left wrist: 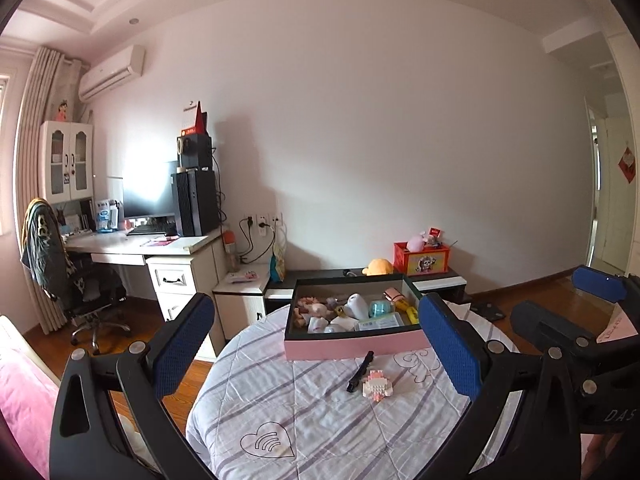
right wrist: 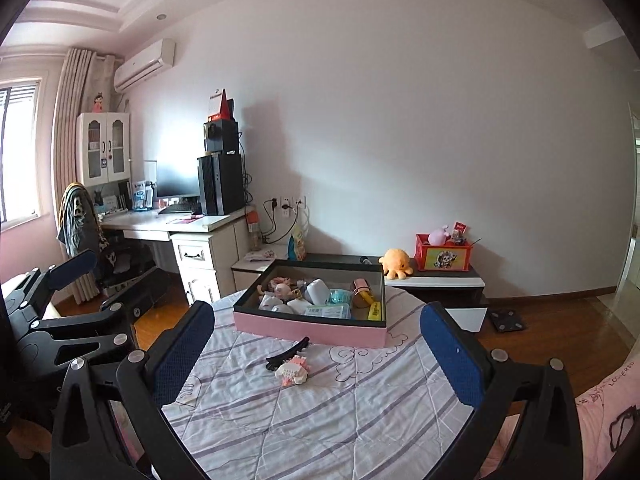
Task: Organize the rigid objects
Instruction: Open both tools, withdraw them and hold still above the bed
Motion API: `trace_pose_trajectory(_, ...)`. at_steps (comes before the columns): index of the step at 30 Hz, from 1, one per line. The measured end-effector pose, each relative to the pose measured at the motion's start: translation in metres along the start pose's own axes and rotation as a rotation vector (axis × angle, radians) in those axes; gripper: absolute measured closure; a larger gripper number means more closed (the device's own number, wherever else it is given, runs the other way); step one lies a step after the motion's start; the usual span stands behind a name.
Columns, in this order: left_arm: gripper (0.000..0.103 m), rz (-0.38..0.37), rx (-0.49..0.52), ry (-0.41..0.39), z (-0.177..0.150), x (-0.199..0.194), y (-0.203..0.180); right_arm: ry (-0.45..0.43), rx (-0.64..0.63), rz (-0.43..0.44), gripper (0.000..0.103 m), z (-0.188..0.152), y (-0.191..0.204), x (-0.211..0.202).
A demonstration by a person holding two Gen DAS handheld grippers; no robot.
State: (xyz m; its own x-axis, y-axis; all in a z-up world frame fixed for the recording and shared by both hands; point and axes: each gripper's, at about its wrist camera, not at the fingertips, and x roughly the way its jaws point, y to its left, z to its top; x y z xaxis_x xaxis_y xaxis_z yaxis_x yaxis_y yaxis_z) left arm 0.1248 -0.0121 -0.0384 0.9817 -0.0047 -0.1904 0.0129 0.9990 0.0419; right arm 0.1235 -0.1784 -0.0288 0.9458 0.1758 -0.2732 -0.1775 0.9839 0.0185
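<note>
left gripper (left wrist: 326, 344) jaws apart, empty | right gripper (right wrist: 318, 354) jaws apart, empty | pink box (right wrist: 310, 326) on quilt holds sorted items | black clip (right wrist: 288, 354) touching block figure (right wrist: 292, 374), loose before box, likely next

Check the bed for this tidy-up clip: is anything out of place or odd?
Two items lie loose on the quilt in front of the pink box: a black hair clip and a small brick-built toy, touching. Nothing looks spilled or damaged.
</note>
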Motion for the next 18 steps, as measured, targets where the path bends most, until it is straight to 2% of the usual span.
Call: trace_pose_trajectory(18,0.000,0.006,0.009,0.015,-0.0015,0.0032,-0.0014,0.017,0.008,-0.003,0.000,-0.0051,0.0012,-0.0010)
